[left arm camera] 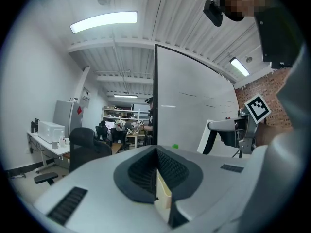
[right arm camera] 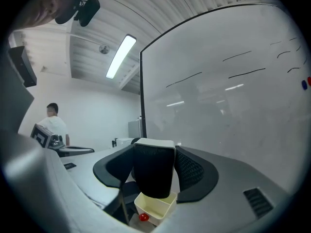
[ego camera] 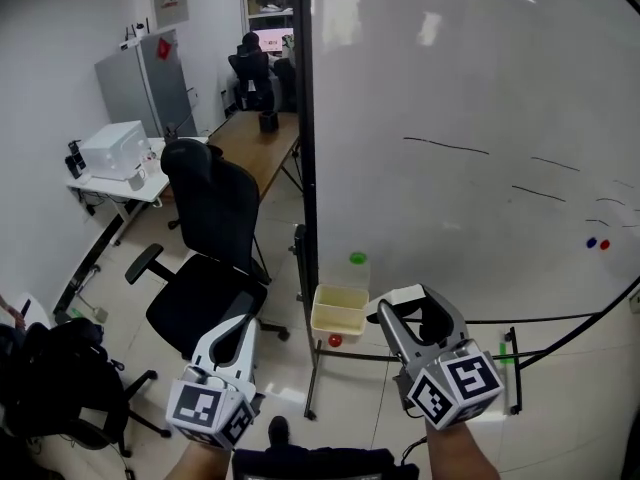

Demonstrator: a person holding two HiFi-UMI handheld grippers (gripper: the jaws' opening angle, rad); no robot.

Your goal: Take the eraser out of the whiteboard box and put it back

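Observation:
The eraser, black felt with a white back, stands upright between my right gripper's pads, which are shut on it. In the head view the right gripper holds the eraser just right of the cream whiteboard box, slightly nearer than it. The box shows open and empty below the eraser in the right gripper view. My left gripper hangs left of the box, its jaws together with nothing between them. In its own view the left gripper shows pads meeting, with the box past them.
The whiteboard fills the right side, with red and blue magnets low on it. A green round piece sits above the box and a red ball below it. A black office chair stands left; a person stands in the background.

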